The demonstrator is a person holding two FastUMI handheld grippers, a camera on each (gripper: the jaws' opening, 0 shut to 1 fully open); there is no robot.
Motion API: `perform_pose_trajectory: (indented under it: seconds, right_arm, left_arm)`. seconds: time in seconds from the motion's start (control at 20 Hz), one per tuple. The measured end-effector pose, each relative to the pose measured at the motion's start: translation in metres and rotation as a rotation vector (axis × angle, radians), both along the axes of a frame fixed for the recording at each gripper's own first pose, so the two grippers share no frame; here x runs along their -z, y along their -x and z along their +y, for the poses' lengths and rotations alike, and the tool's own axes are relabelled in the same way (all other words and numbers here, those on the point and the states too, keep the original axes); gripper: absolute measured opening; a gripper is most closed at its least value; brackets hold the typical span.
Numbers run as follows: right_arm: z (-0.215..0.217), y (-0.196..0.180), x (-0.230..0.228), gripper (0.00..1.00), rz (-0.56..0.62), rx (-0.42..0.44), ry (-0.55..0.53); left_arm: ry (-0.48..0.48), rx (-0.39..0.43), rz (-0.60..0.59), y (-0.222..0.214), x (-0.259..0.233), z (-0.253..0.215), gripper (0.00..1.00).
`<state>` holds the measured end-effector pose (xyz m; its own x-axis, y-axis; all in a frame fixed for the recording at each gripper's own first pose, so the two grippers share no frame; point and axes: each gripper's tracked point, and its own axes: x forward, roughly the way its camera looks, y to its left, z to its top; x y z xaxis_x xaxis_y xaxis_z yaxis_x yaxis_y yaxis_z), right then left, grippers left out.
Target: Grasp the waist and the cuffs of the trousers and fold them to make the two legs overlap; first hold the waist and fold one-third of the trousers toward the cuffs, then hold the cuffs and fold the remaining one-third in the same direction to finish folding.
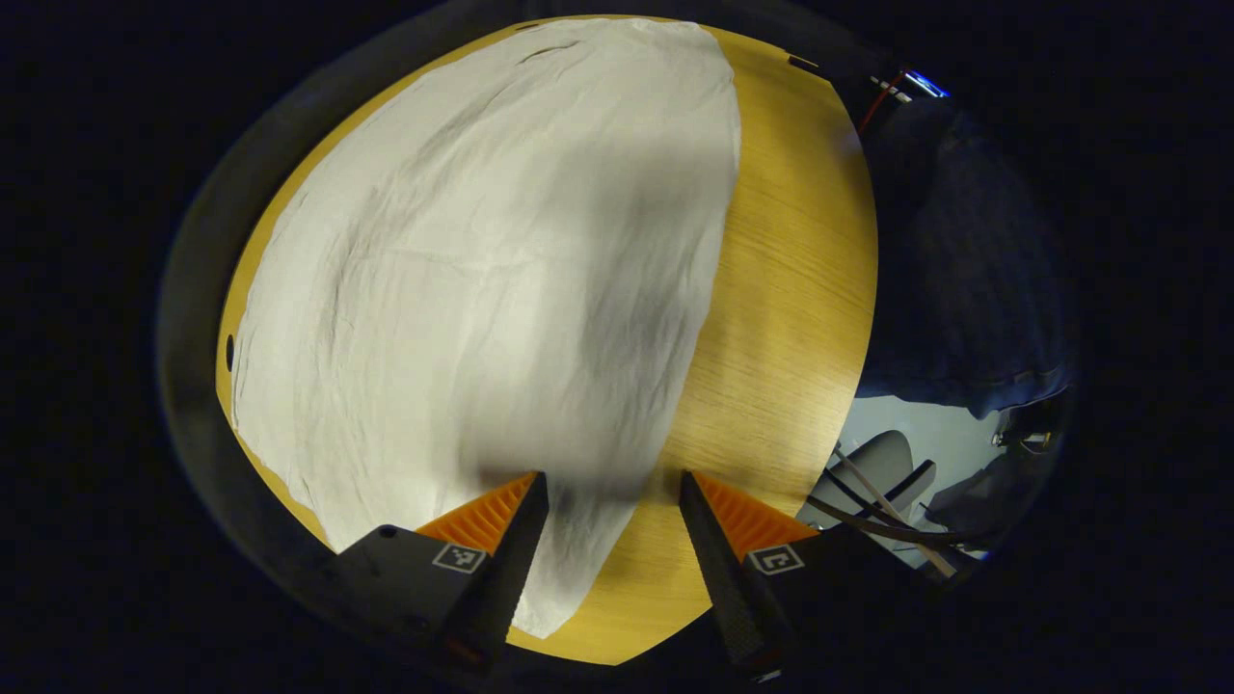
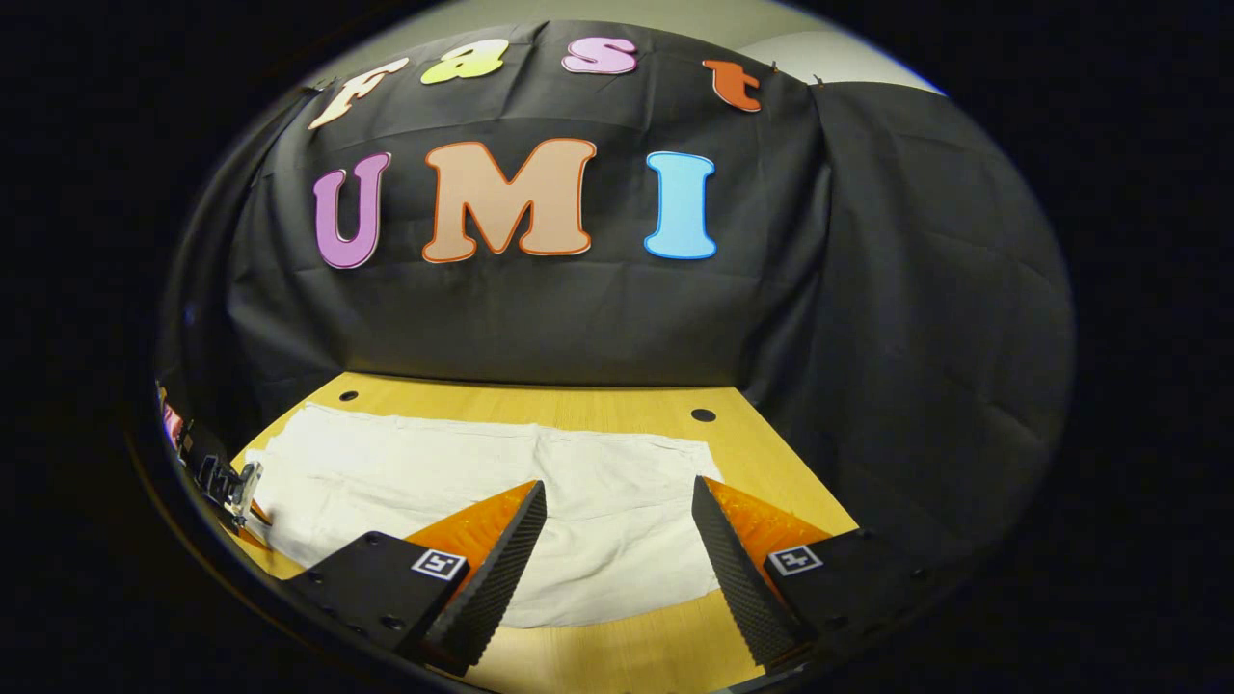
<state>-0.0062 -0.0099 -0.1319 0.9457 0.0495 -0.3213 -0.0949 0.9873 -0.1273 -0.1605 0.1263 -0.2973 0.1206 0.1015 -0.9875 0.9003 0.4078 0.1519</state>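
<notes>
Both tongs hang open and empty: left gripper (image 1: pixel 612 511) above the white trousers (image 1: pixel 482 280), which lie flat on the wooden table (image 1: pixel 791 289); right gripper (image 2: pixel 617 520) facing the booth wall (image 2: pixel 868 289), the other gripper (image 2: pixel 217 482) at table's edge.

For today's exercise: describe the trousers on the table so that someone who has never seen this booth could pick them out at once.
Start at the wooden table in front of the black cloth wall. Lying flat across it is a wide, pale garment: the trousers. They are the one soft, creased, off-white thing on the yellow wood, and both open hand-held grippers hover above them.
</notes>
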Motion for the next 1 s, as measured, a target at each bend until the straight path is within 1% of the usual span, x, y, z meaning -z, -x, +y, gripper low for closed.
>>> perform_pose_trajectory:
  seconds: [0.1,0.2,0.25,0.3,0.35,0.4,0.45,0.5,0.55,0.6,0.65,0.8,1.0]
  right_arm:
    - [0.001,-0.003,0.005,0.98,0.017,-0.031,0.018]
    - [0.003,-0.004,0.010,0.98,0.035,-0.062,0.028]
    - [0.004,-0.004,0.014,0.98,0.048,-0.080,0.026]
    - [0.006,-0.005,0.017,0.98,0.061,-0.098,0.024]
    - [0.008,-0.006,0.023,0.98,0.078,-0.120,0.026]
    - [0.009,-0.006,0.027,0.98,0.094,-0.139,0.030]
    - [0.011,-0.007,0.031,0.98,0.109,-0.162,0.034]
    - [0.013,-0.009,0.037,0.98,0.127,-0.187,0.041]
    - [0.014,-0.008,0.045,0.98,0.153,-0.217,0.057]
    - [0.015,-0.008,0.053,0.99,0.180,-0.252,0.080]
    - [0.015,-0.009,0.061,0.98,0.204,-0.285,0.107]
    - [0.012,-0.008,0.079,0.98,0.276,-0.394,0.185]
    - [0.004,0.003,0.109,0.98,0.385,-0.552,0.326]
  left_arm:
    - [-0.021,0.003,0.009,-0.002,0.000,0.000,0.74]
    - [-0.036,0.009,0.014,-0.005,-0.001,0.001,0.62]
    - [-0.040,0.014,0.013,-0.007,-0.001,0.001,0.52]
    - [-0.045,0.014,0.011,-0.009,-0.001,0.002,0.49]
    - [-0.047,0.002,0.011,-0.012,-0.002,0.001,0.36]
    - [-0.048,-0.010,0.008,-0.016,-0.001,0.002,0.32]
    - [-0.046,-0.019,0.007,-0.020,-0.001,0.004,0.22]
    - [-0.046,-0.018,0.002,-0.026,-0.002,0.006,0.17]
    - [-0.042,-0.029,-0.001,-0.030,-0.003,0.007,0.07]
    - [-0.036,-0.036,0.004,-0.033,-0.007,0.005,0.01]
    - [-0.032,-0.035,0.008,-0.037,-0.007,0.005,0.00]
    - [-0.033,-0.023,0.013,-0.035,-0.004,0.006,0.00]
    - [-0.041,-0.013,0.024,-0.032,-0.003,0.006,0.00]
